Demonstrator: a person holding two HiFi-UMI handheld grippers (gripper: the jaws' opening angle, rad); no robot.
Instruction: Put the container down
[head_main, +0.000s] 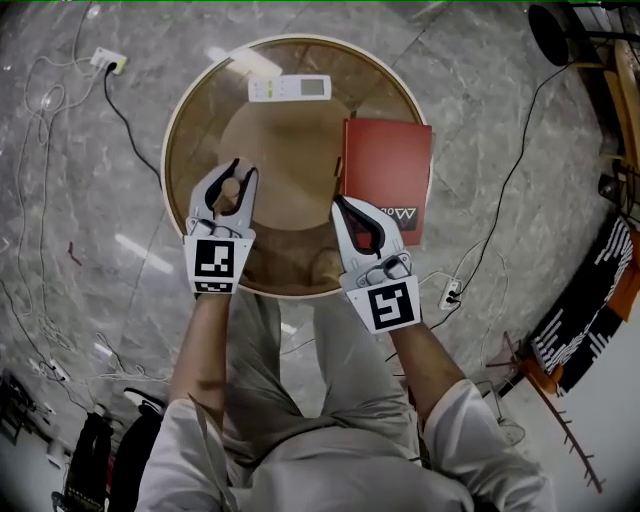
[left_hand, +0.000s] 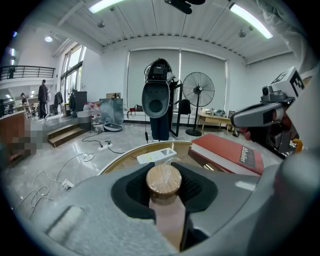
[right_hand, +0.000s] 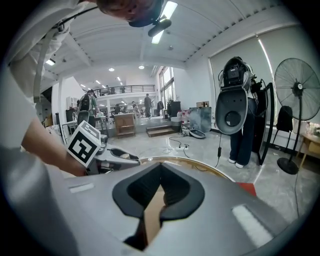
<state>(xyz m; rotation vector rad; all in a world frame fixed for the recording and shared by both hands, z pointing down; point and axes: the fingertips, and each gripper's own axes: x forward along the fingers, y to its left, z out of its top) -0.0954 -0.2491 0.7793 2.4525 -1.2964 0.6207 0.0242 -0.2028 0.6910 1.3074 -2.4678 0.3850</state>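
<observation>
Head view: round glass-topped table with pale rim (head_main: 176, 112) on grey marble-look floor. Left gripper (head_main: 233, 176) is over the table's left part, jaws clamped on small container with round wooden lid (left_hand: 163, 182); black pads press on both sides of it, lid facing up. Can't tell if its base touches the glass. Right gripper (head_main: 347, 209) is over the table's near right part, jaw tips together, nothing between them, just beside the left edge of red hardcover book (head_main: 388, 170). Book lies flat on the right side of the table. White remote control (head_main: 289, 88) lies at the far edge, well apart from both grippers.
</observation>
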